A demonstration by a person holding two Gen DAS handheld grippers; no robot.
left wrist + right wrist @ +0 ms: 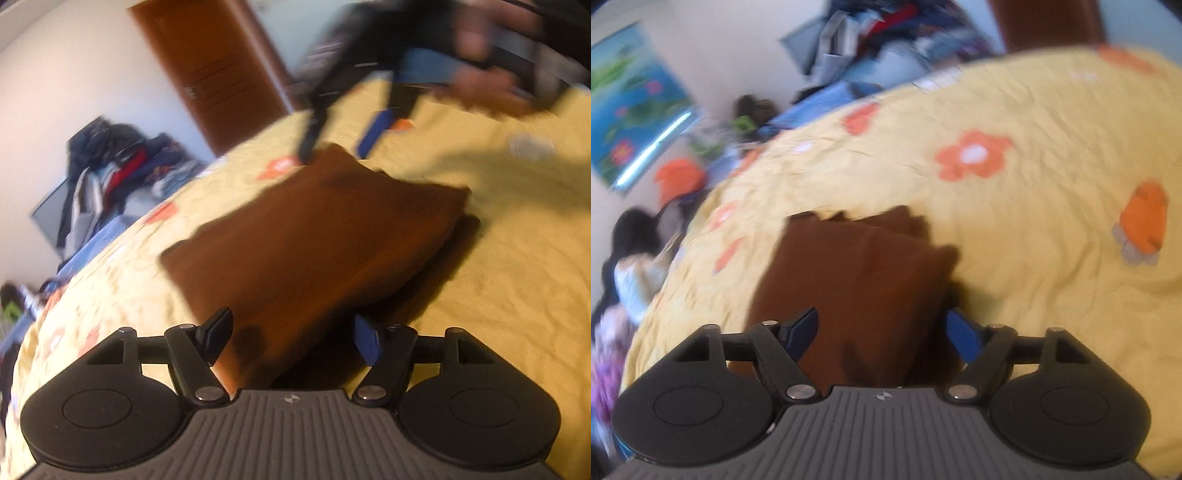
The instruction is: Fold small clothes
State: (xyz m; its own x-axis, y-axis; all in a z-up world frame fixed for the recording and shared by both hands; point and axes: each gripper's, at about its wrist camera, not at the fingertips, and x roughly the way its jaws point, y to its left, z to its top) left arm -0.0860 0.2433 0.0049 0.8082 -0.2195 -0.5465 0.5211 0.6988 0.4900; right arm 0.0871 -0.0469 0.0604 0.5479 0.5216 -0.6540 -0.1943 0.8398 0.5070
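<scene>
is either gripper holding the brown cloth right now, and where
No. Both the left gripper and right gripper are open over the brown cloth, gripping nothing.

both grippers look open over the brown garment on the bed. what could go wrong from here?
1. The brown garment is folded, but its far edge looks uneven in the right wrist view; a nudge from the open left gripper or right gripper could undo the fold.
2. The yellow bedspread is soft and wrinkled, so pressing down may bunch it along with the garment.

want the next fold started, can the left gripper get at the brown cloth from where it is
Probably yes: the left gripper is open, and the brown cloth lies on the yellow bedspread right ahead of its fingers, nothing between them.
</scene>
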